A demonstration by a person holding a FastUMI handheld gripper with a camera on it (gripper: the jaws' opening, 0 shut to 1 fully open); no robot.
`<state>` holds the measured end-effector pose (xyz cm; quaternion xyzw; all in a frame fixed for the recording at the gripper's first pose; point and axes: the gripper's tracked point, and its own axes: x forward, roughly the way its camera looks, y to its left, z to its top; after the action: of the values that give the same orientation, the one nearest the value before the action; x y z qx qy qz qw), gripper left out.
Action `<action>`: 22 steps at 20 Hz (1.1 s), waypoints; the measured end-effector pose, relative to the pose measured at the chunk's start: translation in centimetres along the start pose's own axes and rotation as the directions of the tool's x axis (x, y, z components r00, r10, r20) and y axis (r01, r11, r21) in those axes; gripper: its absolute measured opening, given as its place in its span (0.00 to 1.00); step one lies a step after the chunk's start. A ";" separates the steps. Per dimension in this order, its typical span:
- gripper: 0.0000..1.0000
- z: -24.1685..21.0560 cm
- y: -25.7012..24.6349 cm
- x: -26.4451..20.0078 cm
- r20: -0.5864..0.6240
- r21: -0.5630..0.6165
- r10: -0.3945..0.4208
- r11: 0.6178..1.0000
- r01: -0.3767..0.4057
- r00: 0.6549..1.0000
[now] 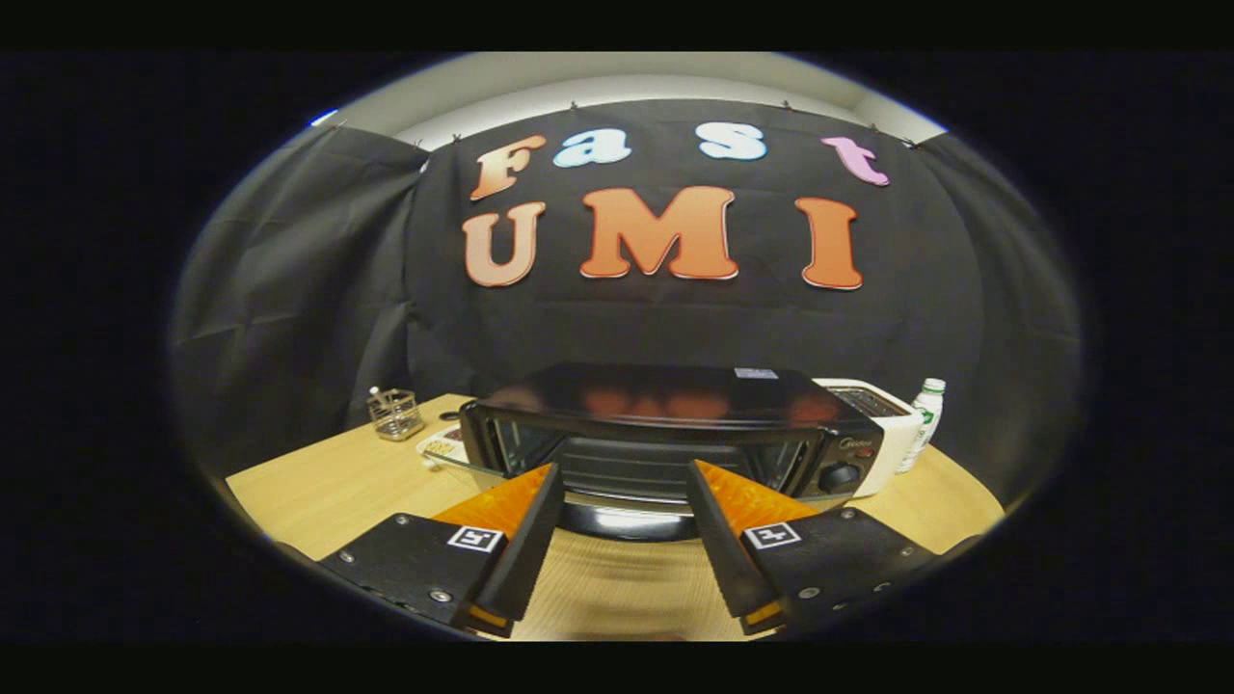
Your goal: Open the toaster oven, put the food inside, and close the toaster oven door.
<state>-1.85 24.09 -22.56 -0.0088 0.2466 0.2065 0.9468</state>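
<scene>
Hovering low over the desk (328, 487), I hold the gripper (622, 482) spread wide with nothing between its fingers, aimed at the toaster oven (665, 424) just ahead. The oven sits toward the desk's far edge, and its door (627, 516) appears already dropped open, the chrome handle lying between my fingertips; the rack inside shows bare. I can't pick out the food for certain; a small packet (442, 445) lies left of the oven near a wire holder (395, 413). My worry: pushing forward at this height, I judge a finger could strike the lowered door and shove the oven back toward the white toaster (882, 414) and bottle (925, 419).
</scene>
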 end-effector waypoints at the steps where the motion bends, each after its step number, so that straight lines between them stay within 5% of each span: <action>1: 0.76 -0.7 0.2 -0.8 -0.013 -0.007 0.015 1.000 -0.015 1.000; 7: 0.76 -5.6 1.3 -3.4 -0.116 0.001 0.089 0.996 -0.090 0.989; 12: 0.76 -11.3 2.1 -4.0 -0.293 0.095 0.164 0.985 -0.142 0.942; 15: 0.76 -14.7 1.3 -4.0 -0.419 0.181 0.169 0.978 -0.100 0.892; 22: 0.67 -14.0 0.7 -4.4 -0.399 0.377 0.211 0.925 -0.051 0.892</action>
<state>-12.11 21.33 -32.67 0.1345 0.4836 0.2155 0.8376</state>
